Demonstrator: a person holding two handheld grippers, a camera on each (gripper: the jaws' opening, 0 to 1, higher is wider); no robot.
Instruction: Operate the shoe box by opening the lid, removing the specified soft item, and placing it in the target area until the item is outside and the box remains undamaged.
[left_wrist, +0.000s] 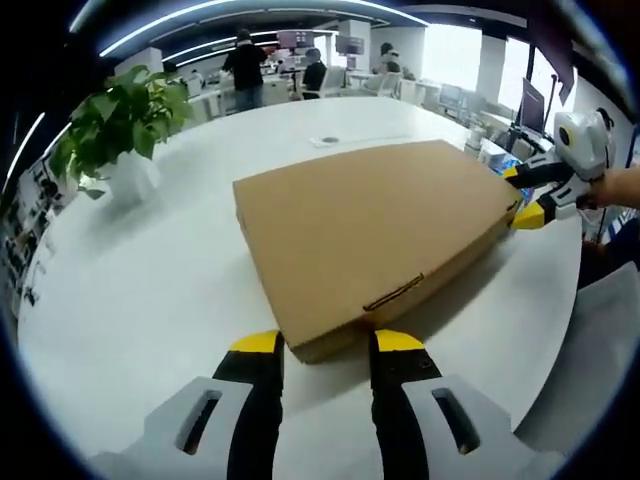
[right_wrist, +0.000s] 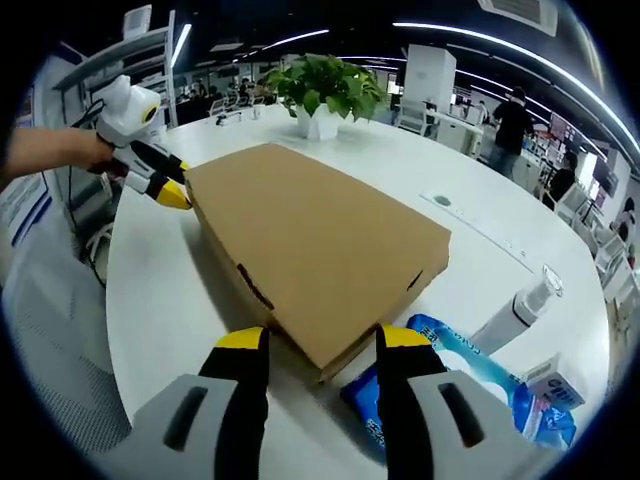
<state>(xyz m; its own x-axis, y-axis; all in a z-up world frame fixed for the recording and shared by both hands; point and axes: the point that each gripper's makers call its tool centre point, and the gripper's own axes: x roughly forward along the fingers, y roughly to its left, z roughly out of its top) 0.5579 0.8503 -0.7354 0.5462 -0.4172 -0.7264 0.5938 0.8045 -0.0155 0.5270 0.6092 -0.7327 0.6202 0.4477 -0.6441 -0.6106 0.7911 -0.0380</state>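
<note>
A closed cardboard shoe box (left_wrist: 375, 235) lies mid-frame on my white worktop (left_wrist: 150, 290). My left tongs (left_wrist: 325, 342) and right tongs (right_wrist: 322, 338), both spread, straddle opposite box corners. A potted plant (left_wrist: 120, 130) stands upper left.

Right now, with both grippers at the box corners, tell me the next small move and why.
Probably lift the lid edge. The cardboard box lies shut on the white table, and the left gripper and right gripper each straddle a corner with jaws open, gripping nothing, so the lid has to come up first.
</note>
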